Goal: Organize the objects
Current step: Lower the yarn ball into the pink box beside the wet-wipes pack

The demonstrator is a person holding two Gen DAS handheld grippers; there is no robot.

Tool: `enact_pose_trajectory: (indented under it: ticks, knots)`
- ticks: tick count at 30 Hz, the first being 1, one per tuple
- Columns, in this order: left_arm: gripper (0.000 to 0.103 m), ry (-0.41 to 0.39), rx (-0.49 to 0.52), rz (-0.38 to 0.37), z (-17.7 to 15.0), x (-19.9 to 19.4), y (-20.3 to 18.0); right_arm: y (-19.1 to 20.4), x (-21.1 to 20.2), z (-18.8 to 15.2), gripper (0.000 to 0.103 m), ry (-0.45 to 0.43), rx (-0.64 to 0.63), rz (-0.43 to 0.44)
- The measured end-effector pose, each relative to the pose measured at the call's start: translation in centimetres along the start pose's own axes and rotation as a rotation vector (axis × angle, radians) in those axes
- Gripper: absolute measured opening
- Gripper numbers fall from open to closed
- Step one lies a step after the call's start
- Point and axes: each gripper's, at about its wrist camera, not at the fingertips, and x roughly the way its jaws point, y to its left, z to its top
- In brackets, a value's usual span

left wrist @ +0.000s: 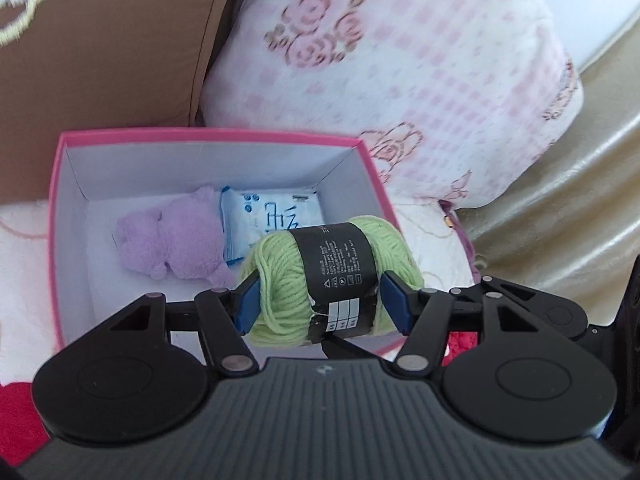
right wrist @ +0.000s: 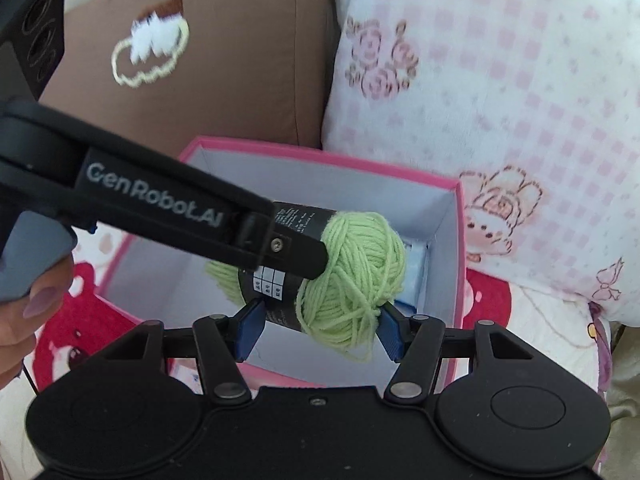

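Nearest, in the left wrist view: left tongs [left wrist: 320, 304] about half open, blue pads pressed on both ends of a green yarn ball [left wrist: 280, 280]. Hangs over the near right corner of a pink box [left wrist: 216, 135].

From the right wrist view: right tongs [right wrist: 320, 320] likewise about half open, pads touching the same ball at 3 and 9 o'clock. Crossing in front from 9 o'clock, one finger [right wrist: 160, 208] of the left tongs, marked "GenRobot.AI". A hand [right wrist: 24, 312] at the left edge.

Black label [left wrist: 336, 268] around the ball: care symbols, text too small to read.

Inside the box, at 10 o'clock of the ball, a purple plush toy [left wrist: 172, 240]; at 11 o'clock, a blue-white packet [left wrist: 272, 216], blue writing unreadable.

Beyond the box, brown cushion [left wrist: 100, 60] at 11 o'clock, pink checked pillow [left wrist: 400, 60] at 1 o'clock.
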Motion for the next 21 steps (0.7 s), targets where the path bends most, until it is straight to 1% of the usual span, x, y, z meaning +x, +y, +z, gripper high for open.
enact_pose_trajectory:
  ticks: [3, 6, 9, 11, 14, 16, 17, 21]
  knots:
    - [0.060, 0.024, -0.053, -0.012, 0.0, 1.8, 1.3, -0.6, 1.7, 0.1, 0.064, 0.050, 0.014, -0.001]
    - [0.060, 0.037, -0.089, -0.012, -0.1, 3.1, 2.3, -0.9, 2.9, 0.2, 0.064, 0.078, 0.010, -0.007]
    - [0.060, 0.044, -0.083, 0.016, -0.3, 4.2, 2.6, -0.9, 4.2, 0.2, 0.064, 0.104, 0.008, -0.018]
    - [0.060, 0.056, -0.052, 0.034, -0.5, 5.1, 2.5, -1.0, 4.9, 0.1, 0.064, 0.118, 0.012, -0.029]
    - [0.060, 0.083, -0.046, 0.045, -0.9, 6.4, 2.8, -0.6, 5.8, 0.0, 0.055, 0.122, -0.013, -0.062]
    - [0.060, 0.073, -0.044, 0.042, -1.1, 6.8, 2.8, -0.3, 6.1, -0.1, 0.042, 0.124, -0.029, -0.063]
    - [0.060, 0.061, -0.040, 0.044, -1.3, 6.8, 2.7, -0.2, 6.2, -0.1, 0.041, 0.126, -0.033, -0.055]
    - [0.060, 0.038, -0.003, 0.077, -1.5, 6.7, 2.5, 0.3, 6.2, -0.5, 0.039, 0.116, -0.074, -0.074]
